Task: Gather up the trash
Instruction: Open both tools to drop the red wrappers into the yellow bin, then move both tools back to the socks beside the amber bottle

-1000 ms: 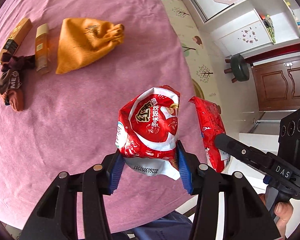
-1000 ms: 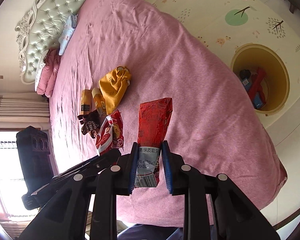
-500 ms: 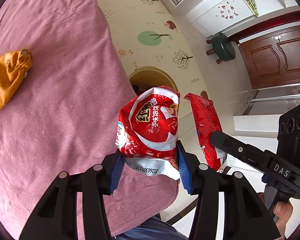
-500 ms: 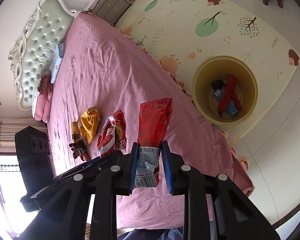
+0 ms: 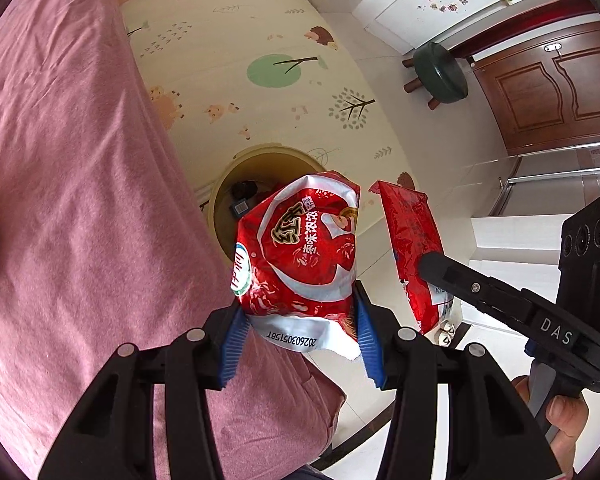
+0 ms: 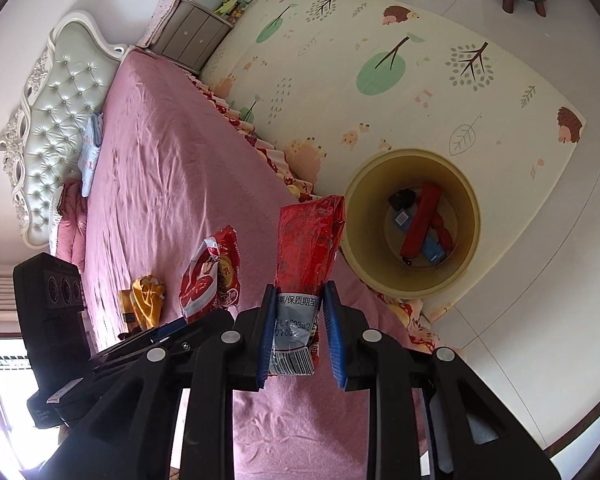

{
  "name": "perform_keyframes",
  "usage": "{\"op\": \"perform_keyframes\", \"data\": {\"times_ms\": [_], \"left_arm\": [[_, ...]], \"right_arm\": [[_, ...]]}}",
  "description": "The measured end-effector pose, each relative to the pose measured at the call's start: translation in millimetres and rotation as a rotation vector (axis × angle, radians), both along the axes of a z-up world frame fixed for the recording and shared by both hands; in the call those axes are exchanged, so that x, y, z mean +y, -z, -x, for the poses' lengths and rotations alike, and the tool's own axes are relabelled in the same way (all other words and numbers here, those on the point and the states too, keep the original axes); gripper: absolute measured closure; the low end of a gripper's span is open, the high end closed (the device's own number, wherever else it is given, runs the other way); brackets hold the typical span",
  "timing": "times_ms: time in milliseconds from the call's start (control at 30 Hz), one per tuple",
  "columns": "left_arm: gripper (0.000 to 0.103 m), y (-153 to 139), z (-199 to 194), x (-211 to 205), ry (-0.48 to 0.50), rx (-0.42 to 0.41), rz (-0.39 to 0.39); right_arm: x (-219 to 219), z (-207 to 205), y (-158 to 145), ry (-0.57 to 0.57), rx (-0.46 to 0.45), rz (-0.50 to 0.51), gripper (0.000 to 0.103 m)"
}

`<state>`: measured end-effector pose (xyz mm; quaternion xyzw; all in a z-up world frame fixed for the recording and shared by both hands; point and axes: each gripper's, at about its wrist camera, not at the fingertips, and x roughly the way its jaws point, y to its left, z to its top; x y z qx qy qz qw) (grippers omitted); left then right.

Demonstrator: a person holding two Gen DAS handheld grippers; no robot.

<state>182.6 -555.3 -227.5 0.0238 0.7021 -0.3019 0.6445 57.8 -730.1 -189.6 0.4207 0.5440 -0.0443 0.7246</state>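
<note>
My left gripper (image 5: 298, 340) clamps the puffy red snack bag (image 5: 300, 248), my right gripper (image 6: 298, 334) the flat red wrapper (image 6: 306, 240); released short of the yellow bin (image 6: 412, 284) at centre-right, both may land on the play mat (image 6: 440, 80).

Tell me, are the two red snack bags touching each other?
Apart. The left wrist view shows floor between the crumpled red bag and the flat red packet; each is pinched in its own gripper.

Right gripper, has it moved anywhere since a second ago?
Yes. The right gripper, shut on a red wrapper, has travelled off the pink bed toward the yellow bin, which now sits closer beside the wrapper.
</note>
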Motion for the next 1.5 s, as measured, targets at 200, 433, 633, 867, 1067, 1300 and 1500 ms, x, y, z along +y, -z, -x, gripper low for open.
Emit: {"op": "perform_keyframes", "data": {"times_ms": [200,433,633,867,1067,1300,1500], "left_arm": [[0.054,5,-14,-18,0.011,0.006,-0.001],[0.025,12,-23,-22,-0.012,0.032,-0.012],[0.024,13,-22,-17,0.001,0.034,-0.028],[0.022,1,-18,1,-0.016,0.022,-0.023],[0.021,-14,-14,37,-0.058,0.001,-0.017],[0.021,-26,3,107,-0.135,-0.023,-0.030],[0.020,-34,21,188,-0.242,-0.041,-0.061]], "right_arm": [[-17,-14,4,0.003,0.001,0.015,0.080],[-32,-15,10,0.054,0.024,-0.016,0.062],[-32,-14,7,0.056,0.039,0.002,0.062],[-10,-19,-3,0.017,0.032,0.004,0.062],[26,-26,-19,-0.054,0.016,0.024,0.059],[86,-34,-37,-0.167,-0.013,0.043,0.059],[156,-38,-48,-0.281,-0.028,0.031,0.059]]}}
